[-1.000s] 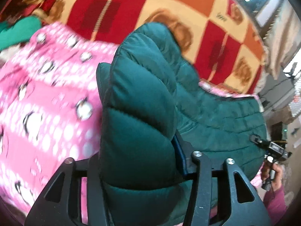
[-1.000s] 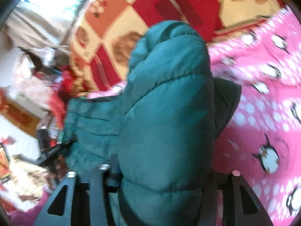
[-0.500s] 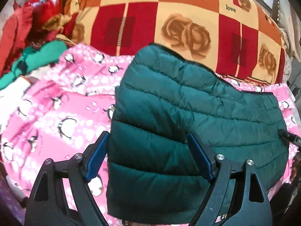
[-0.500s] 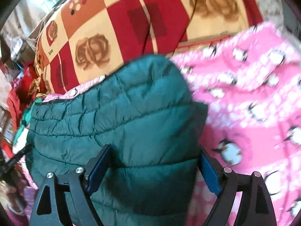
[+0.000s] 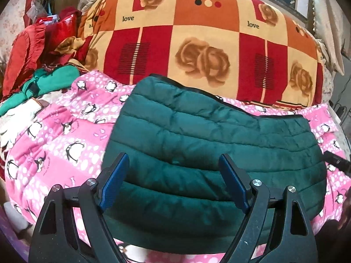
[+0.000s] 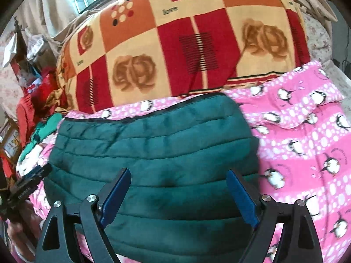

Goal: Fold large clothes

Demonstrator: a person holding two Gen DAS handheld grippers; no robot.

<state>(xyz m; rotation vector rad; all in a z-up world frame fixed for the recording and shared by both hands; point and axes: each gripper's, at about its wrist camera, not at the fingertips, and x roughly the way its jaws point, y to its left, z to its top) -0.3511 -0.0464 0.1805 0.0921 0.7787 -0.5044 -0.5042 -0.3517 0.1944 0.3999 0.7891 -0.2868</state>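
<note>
A dark green quilted puffer jacket (image 5: 210, 144) lies folded flat on a pink penguin blanket (image 5: 54, 149); it also shows in the right wrist view (image 6: 158, 153). My left gripper (image 5: 174, 179) is open and empty, hovering over the jacket's near left part. My right gripper (image 6: 178, 195) is open and empty over the jacket's near right part. Each gripper's tip shows at the edge of the other's view, the right one (image 5: 335, 163) and the left one (image 6: 30, 180).
A large red, orange and cream rose-patterned quilt (image 5: 197, 43) is piled behind the jacket. Red and green clothes (image 5: 39, 65) are heaped at the left. The pink blanket (image 6: 307, 144) extends to the right of the jacket.
Both grippers were shut on the jacket's edge and held it up; they have since opened, let it drop flat, and pulled back toward me.
</note>
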